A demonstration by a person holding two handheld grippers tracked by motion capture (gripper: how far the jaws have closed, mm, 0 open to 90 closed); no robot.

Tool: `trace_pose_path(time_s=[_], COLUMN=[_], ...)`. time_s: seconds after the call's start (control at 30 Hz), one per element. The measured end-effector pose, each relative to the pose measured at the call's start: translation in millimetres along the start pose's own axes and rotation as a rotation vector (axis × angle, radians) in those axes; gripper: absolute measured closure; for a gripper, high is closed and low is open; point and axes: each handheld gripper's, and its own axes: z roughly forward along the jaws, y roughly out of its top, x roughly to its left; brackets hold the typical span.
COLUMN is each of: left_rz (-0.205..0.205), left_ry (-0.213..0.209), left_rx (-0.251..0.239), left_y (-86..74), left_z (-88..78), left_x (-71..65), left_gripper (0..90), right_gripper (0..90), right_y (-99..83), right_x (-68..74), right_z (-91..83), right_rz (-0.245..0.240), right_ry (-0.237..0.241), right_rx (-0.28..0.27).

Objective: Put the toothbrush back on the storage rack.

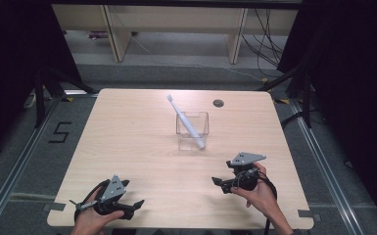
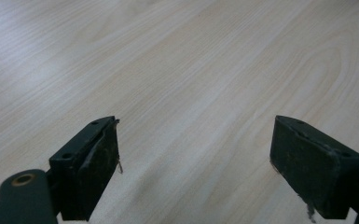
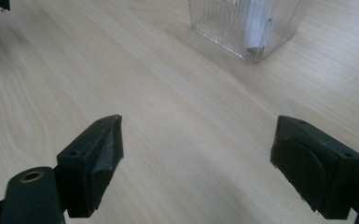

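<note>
Toothbrush [image 1: 186, 122] leans inside a clear ribbed container [image 1: 193, 130] mid-surface [image 1: 127, 137], well beyond the left hand-held gripper [image 1: 136, 205] and right hand-held gripper [image 1: 217, 183], both open and empty.

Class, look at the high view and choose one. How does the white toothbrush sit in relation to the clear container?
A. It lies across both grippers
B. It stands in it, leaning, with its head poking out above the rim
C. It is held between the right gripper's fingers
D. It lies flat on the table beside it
B: the toothbrush leans inside the clear container, its head rising past the rim toward the far left, while both grippers sit apart near the table's near edge.
</note>
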Motion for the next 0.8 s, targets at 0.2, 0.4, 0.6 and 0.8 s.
trace_pose_path(time_s=[0.2,0.4,0.6,0.8], left_rz=[0.0,0.003,0.002,0.007], left_ry=[-0.002,-0.002,-0.002,-0.002], left_rx=[0.003,0.006,0.006,0.005], left_y=[-0.3,0.1,-0.4,-0.9], left_z=[0.4,0.2,0.1,0.2], left_x=[0.0,-0.7,-0.3,0.2], left_gripper=[15.0,15.0,15.0,15.0], right_gripper=[17.3,17.2,16.9,16.2], right_y=[-5.9,-10.1,-15.5,-21.1], right_x=[1.1,0.0,-0.5,3.0], right_z=[-1.3,-3.5,-6.8,-9.8], right_rz=[0.012,0.007,0.01,0.038], right_ry=[-0.017,-0.012,-0.012,-0.023], right_rx=[0.003,0.011,0.006,0.009])
